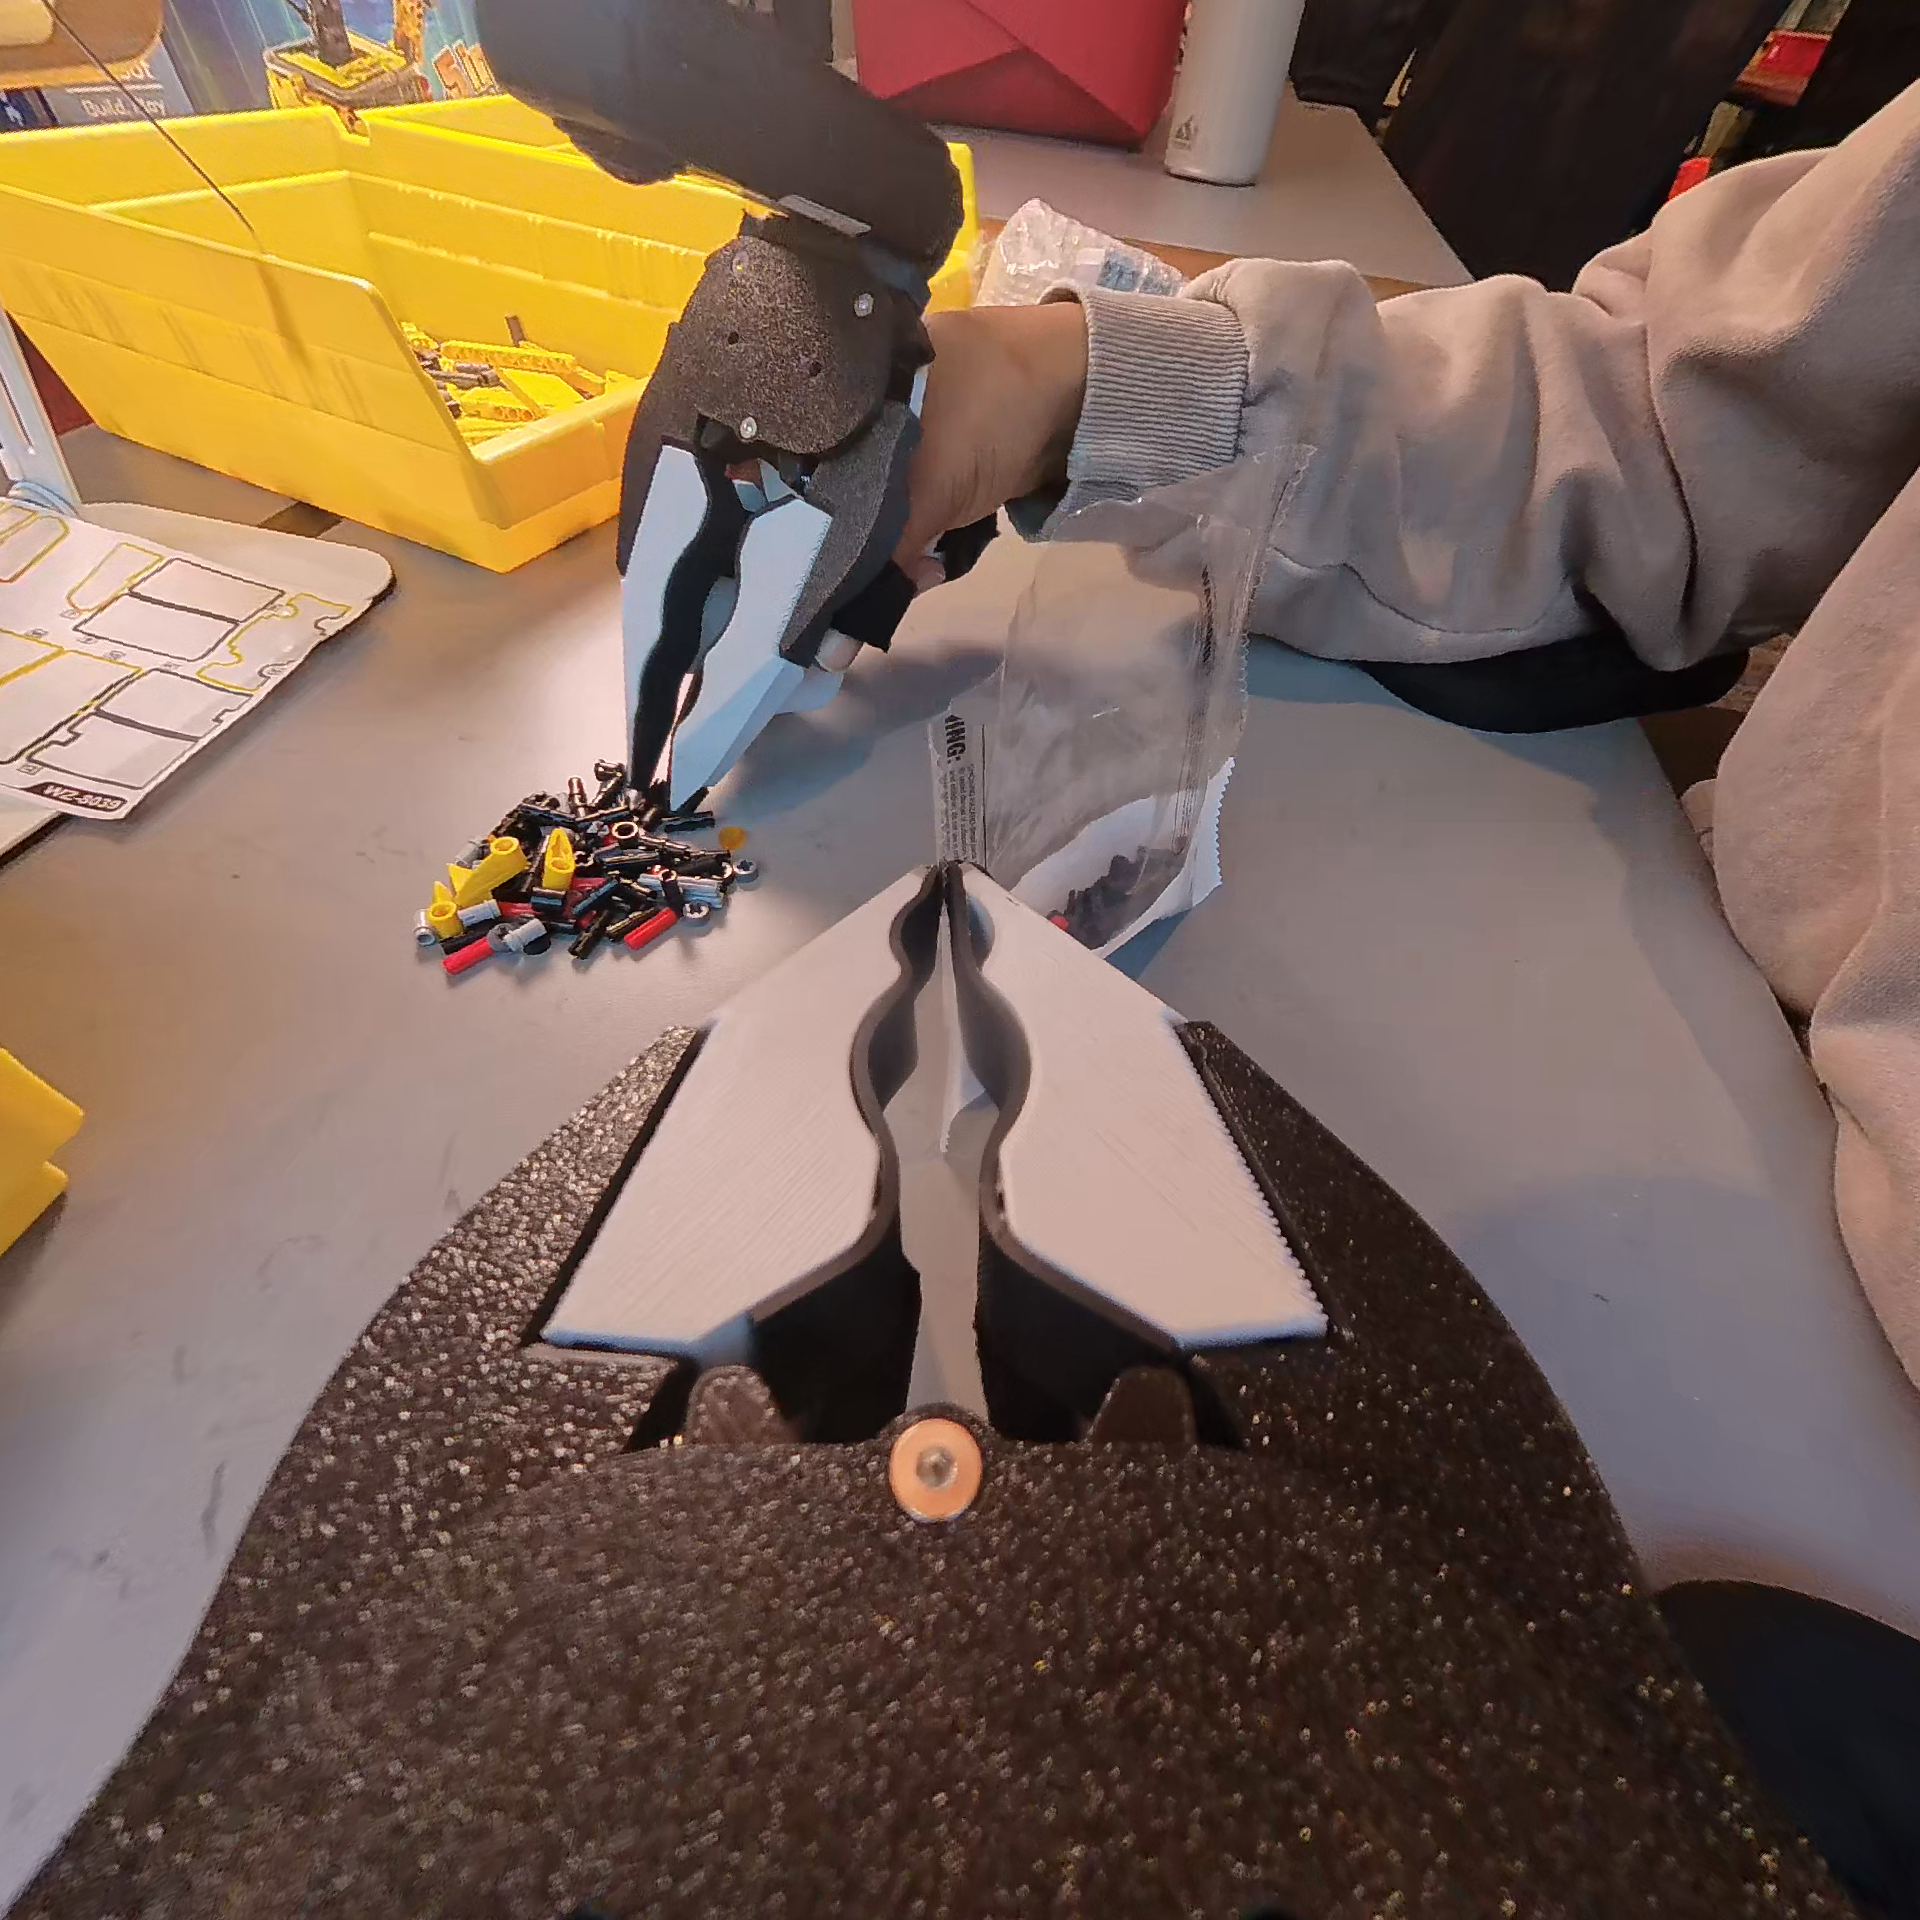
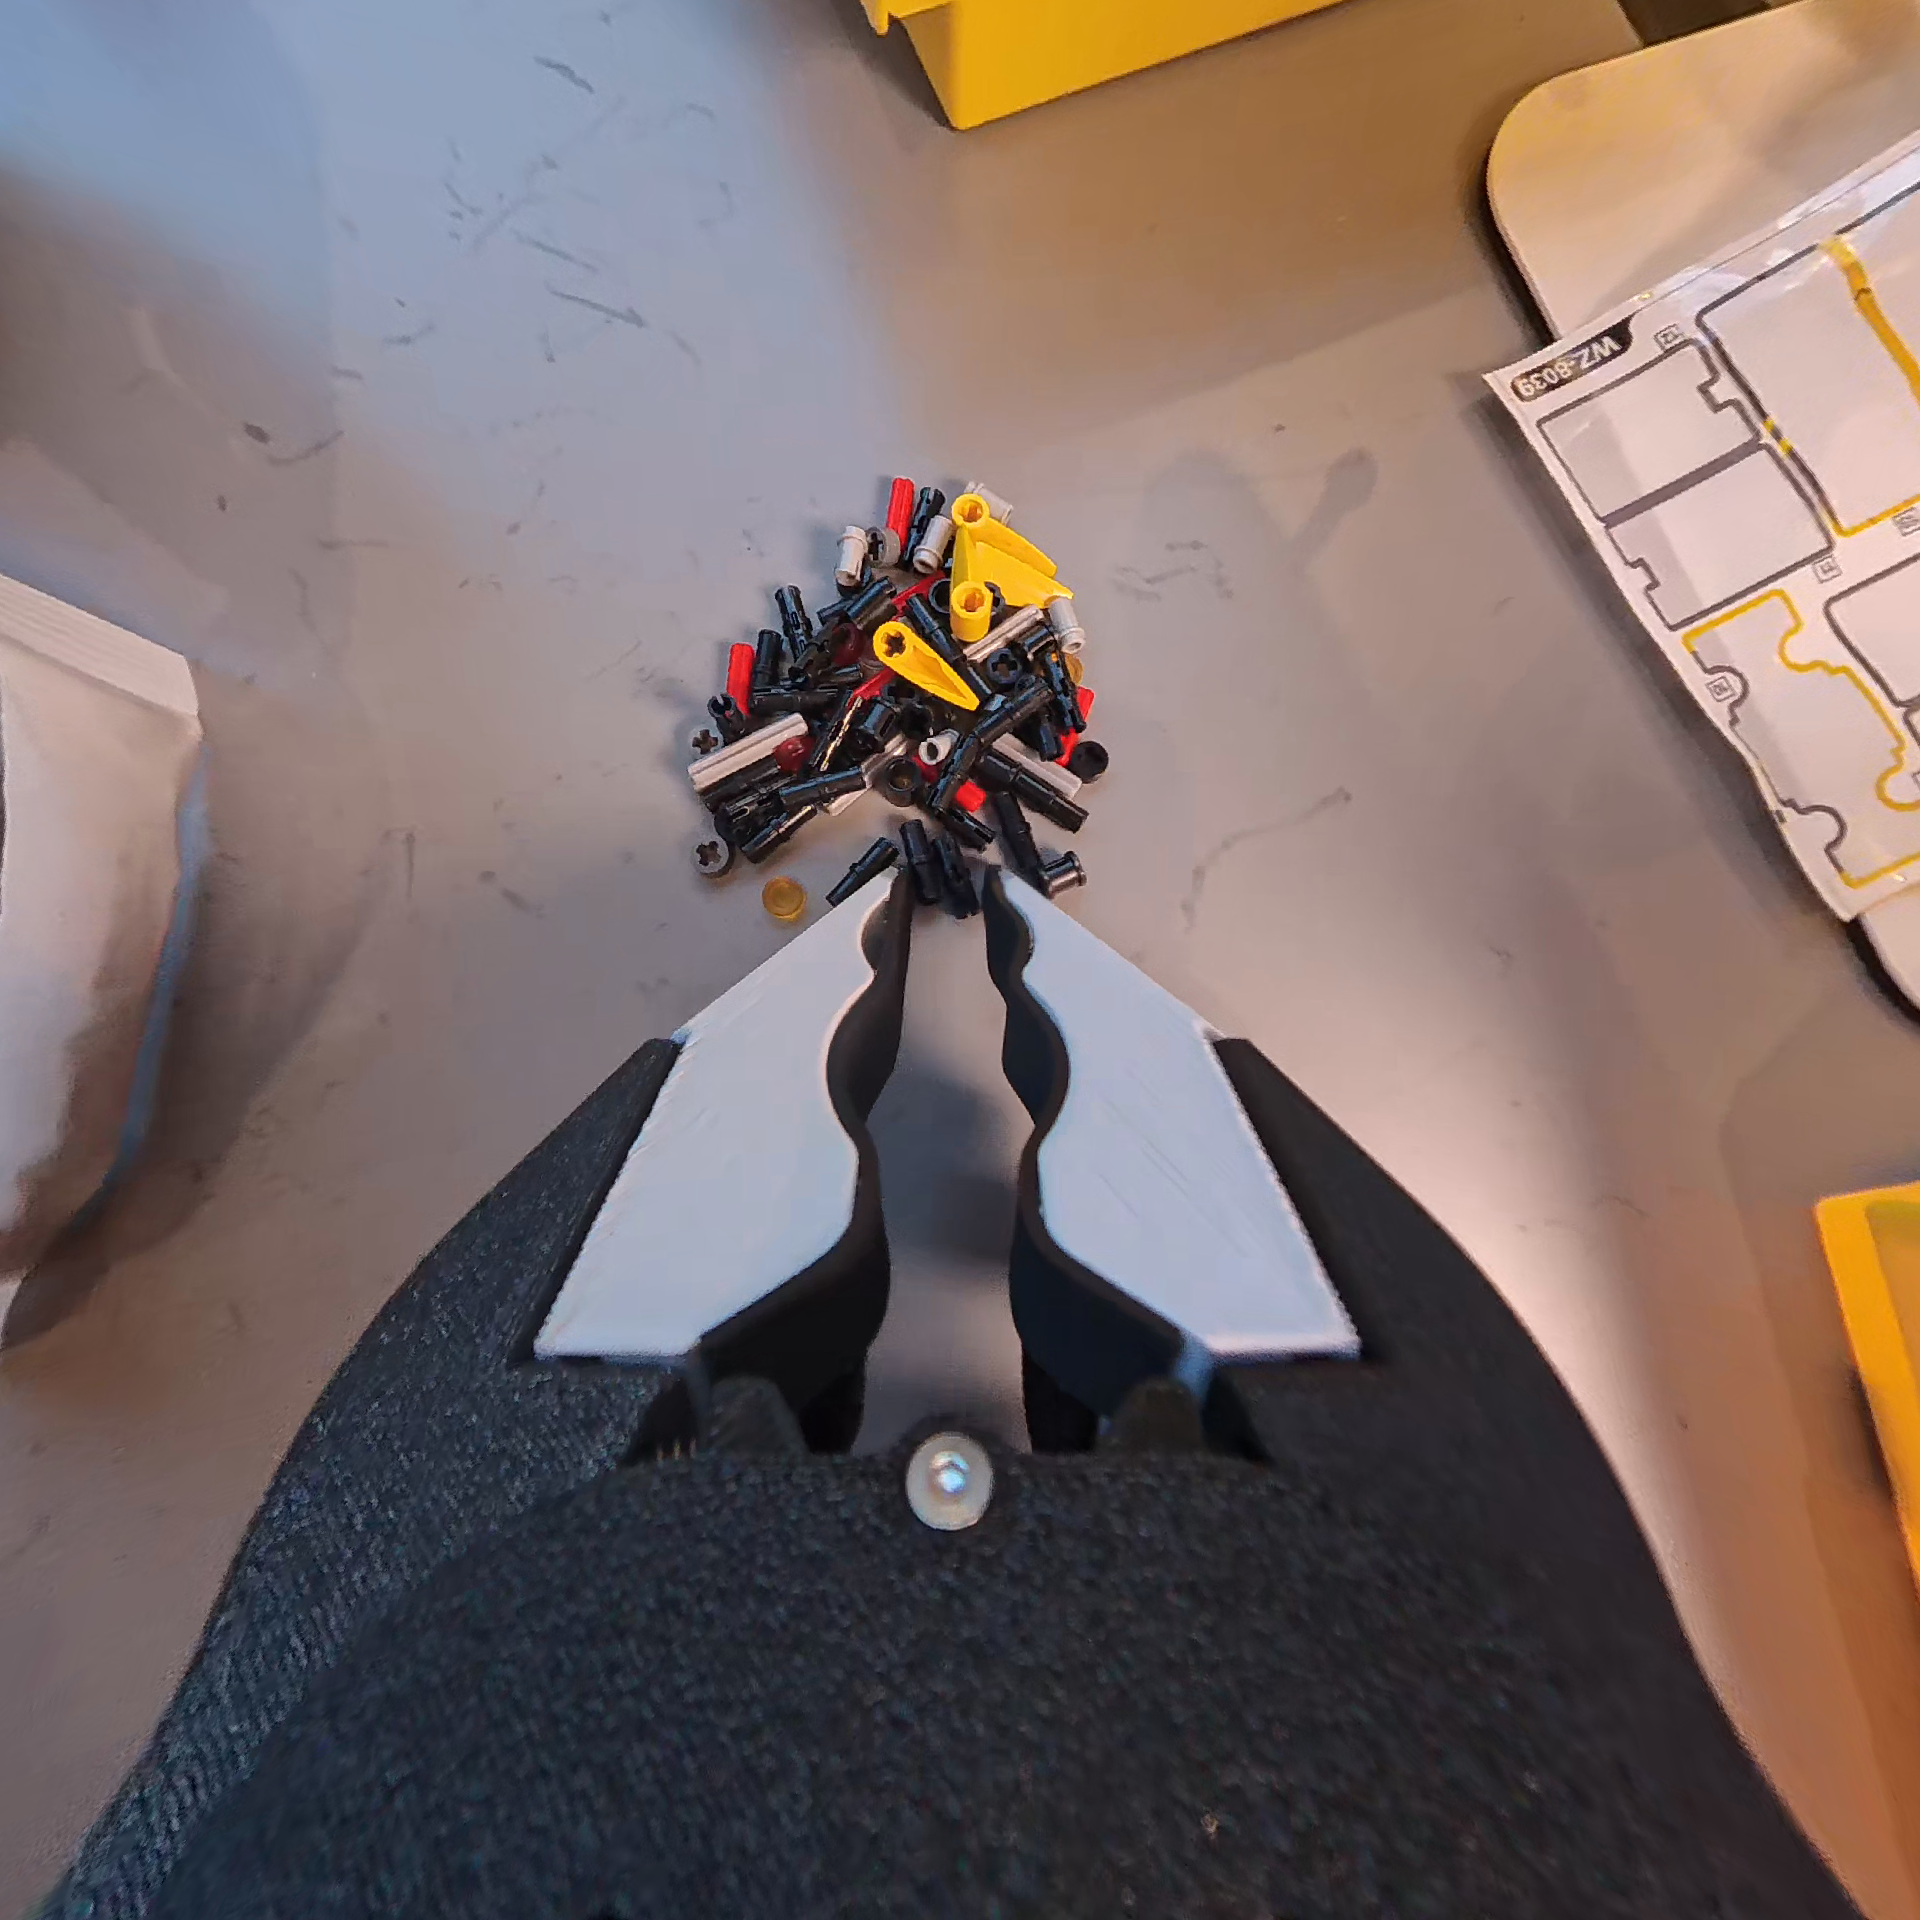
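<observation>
- The left gripper (image 1: 948, 878) is pinching a clear bag (image 1: 1117, 675) at its lower edge, fingers closed flat on the film – the bag is standing up from the tips, with a few dark parts sitting in its low corner by the tabletop (image 1: 312, 1091).
- The right gripper (image 2: 945, 894) is pointing down at the near edge of the pile (image 2: 899, 696), fingers slightly parted, with small black pins lying between the tips; whether they are gripping one, I cannot tell.
- Risk, as I judge it: the film is thin and slick, so it could be slipping out of the pinch, and tilting it may be spilling the leftover parts.
- Another risk – the tips nudging the loose pile and scattering round pins, which roll easily.
- The pile is hard glossy plastic: black and red pins, grey sleeves, yellow teardrop pieces, one amber disc.
- Farther out, a yellow bin (image 1: 343, 312) of rigid plastic and a flat sticker sheet (image 2: 1766, 582) are resting on the scuffed grey tabletop.
</observation>
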`<action>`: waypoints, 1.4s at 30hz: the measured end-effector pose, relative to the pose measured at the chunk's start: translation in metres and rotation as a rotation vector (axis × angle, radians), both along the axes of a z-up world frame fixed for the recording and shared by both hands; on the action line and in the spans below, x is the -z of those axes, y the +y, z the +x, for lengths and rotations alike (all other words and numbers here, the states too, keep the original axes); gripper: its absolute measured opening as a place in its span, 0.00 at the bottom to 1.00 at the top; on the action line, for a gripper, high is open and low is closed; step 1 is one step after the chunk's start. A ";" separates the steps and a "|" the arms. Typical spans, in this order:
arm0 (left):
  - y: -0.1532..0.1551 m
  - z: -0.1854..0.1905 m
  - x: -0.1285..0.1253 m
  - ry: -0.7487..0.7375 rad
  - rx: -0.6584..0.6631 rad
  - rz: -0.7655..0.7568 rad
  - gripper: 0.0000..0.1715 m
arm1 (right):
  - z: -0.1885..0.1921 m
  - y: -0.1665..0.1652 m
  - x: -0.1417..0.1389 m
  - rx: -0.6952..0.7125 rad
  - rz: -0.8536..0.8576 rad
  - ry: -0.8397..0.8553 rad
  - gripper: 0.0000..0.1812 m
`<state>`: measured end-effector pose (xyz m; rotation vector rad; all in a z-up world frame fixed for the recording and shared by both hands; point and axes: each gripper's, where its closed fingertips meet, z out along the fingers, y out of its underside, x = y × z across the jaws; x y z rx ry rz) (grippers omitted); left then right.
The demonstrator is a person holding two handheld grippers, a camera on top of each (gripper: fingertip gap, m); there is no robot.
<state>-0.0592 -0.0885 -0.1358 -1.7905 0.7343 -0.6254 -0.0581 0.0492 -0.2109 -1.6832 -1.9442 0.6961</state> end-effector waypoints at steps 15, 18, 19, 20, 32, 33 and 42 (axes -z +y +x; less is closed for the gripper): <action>0.001 -0.001 0.000 0.000 -0.007 0.001 0.00 | 0.003 -0.063 -0.103 -0.236 -0.213 0.298 0.05; 0.001 -0.001 0.000 0.003 -0.009 0.002 0.00 | 0.016 -0.108 -0.132 -0.416 -0.222 0.328 0.05; 0.001 -0.001 0.000 0.003 -0.008 0.002 0.00 | 0.018 -0.117 -0.133 -0.447 -0.210 0.314 0.05; 0.001 -0.001 0.000 0.003 -0.008 0.002 0.00 | 0.021 -0.123 -0.129 -0.468 -0.197 0.285 0.05; 0.001 -0.001 0.000 0.001 -0.008 0.002 0.00 | 0.016 -0.027 -0.053 -0.110 -0.060 0.086 0.10; 0.001 -0.001 0.000 -0.001 -0.008 0.001 0.00 | 0.015 -0.022 -0.037 -0.082 -0.061 0.047 0.12; 0.001 -0.002 0.000 0.000 -0.006 0.001 0.00 | 0.005 -0.023 0.000 -0.061 -0.012 -0.037 0.14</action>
